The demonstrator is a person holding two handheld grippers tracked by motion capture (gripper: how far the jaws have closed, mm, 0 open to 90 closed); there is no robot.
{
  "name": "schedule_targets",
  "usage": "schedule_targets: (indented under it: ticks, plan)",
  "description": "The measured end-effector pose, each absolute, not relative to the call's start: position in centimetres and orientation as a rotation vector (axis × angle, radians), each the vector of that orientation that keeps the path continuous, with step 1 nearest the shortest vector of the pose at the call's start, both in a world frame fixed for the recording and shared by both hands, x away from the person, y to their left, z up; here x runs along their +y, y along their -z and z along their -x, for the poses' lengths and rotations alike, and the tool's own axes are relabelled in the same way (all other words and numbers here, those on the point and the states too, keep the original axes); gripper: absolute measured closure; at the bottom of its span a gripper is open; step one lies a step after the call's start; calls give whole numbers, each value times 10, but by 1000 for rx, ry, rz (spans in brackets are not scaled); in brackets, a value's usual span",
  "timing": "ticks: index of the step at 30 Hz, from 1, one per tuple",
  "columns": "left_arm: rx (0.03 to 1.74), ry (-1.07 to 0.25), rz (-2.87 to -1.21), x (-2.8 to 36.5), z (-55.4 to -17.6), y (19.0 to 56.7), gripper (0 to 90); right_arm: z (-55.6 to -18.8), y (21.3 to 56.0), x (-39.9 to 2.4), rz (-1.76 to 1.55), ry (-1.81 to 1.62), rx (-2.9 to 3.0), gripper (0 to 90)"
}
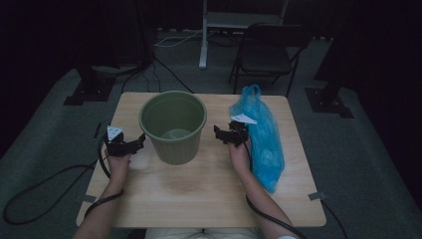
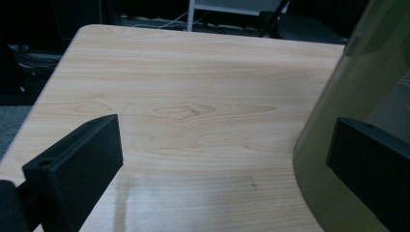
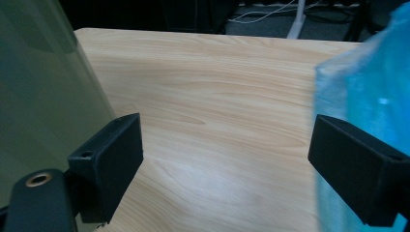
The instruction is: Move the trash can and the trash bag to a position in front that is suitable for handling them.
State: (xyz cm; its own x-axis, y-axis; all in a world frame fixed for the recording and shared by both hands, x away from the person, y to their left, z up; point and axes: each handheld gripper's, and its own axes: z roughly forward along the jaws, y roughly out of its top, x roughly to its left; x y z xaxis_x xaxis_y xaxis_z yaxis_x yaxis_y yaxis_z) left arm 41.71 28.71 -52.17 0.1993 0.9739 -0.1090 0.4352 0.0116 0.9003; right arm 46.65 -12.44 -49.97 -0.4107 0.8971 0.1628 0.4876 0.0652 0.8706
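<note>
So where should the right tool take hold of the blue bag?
Probably at the bunched top of the bag, far end of the table. There the film gathers into a narrow neck the open jaws could span. Come from the bin side with the right tool; the body lies flat and slack.

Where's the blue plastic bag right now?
In the high view the blue plastic bag lies along the table's right side, just right of the right claw, with the green bucket farther left.
</note>
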Motion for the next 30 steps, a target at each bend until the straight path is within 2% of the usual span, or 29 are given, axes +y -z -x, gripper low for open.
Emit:
schedule_targets:
  ticks: [16,30]
  plan:
    - [1341,-721,-1600,276,-428,514,1,-482,494,-92,-1321,-1323,2020,126]
    - [1296,-702,-1663,258,-423,511,2,-469,491,-114,-1316,-1335,2093,152]
